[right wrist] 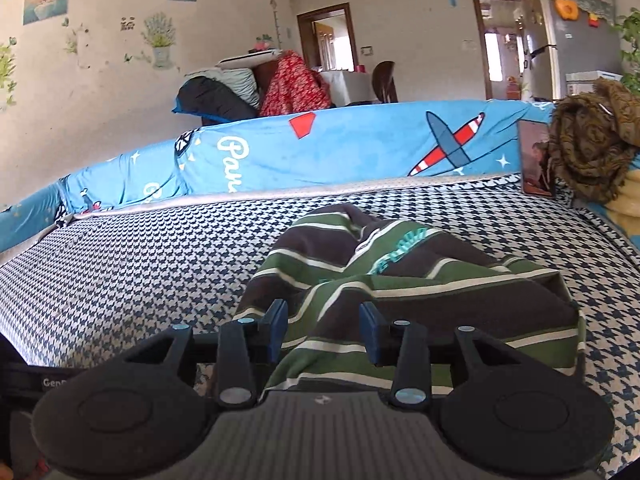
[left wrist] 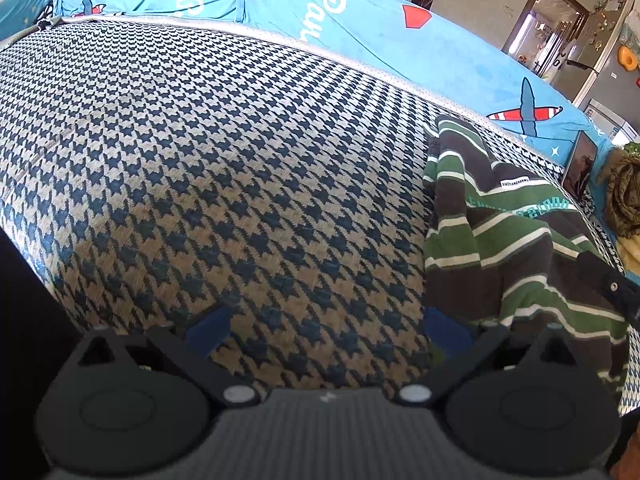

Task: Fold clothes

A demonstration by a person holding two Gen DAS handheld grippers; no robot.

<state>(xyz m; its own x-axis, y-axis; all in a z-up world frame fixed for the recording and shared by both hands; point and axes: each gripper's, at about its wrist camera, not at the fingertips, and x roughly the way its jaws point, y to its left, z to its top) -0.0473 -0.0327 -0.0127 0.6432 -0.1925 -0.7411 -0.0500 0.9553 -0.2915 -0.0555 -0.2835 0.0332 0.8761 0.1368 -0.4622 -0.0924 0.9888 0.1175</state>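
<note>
**Both claws open over the striped sweater on the bed**

The right claw [right wrist: 323, 330] hangs low over the near edge of the striped sweater [right wrist: 420, 280], its blue pads [right wrist: 370, 332] spread apart. A fold of the green, brown and white cloth runs up between them, but neither pad presses on it, so nothing is gripped. The left claw [left wrist: 324, 330] stands wide open too, tilted down at the bare houndstooth cover [left wrist: 200, 160]; its right-hand pad [left wrist: 442, 330] sits just at the sweater's [left wrist: 512, 240] near corner, and I cannot tell whether it touches.

The sweater lies crumpled on the cover [right wrist: 120, 260], partly doubled over, with teal lettering showing on a raised fold. Seen from the left wrist, it fills the right part of the bed.

Behind the bed runs a blue padded rail [right wrist: 360, 144] printed with aeroplanes. At the far right corner a picture frame [right wrist: 536, 156] leans against it, touching a bunched brown scarf [right wrist: 588, 148].
</note>
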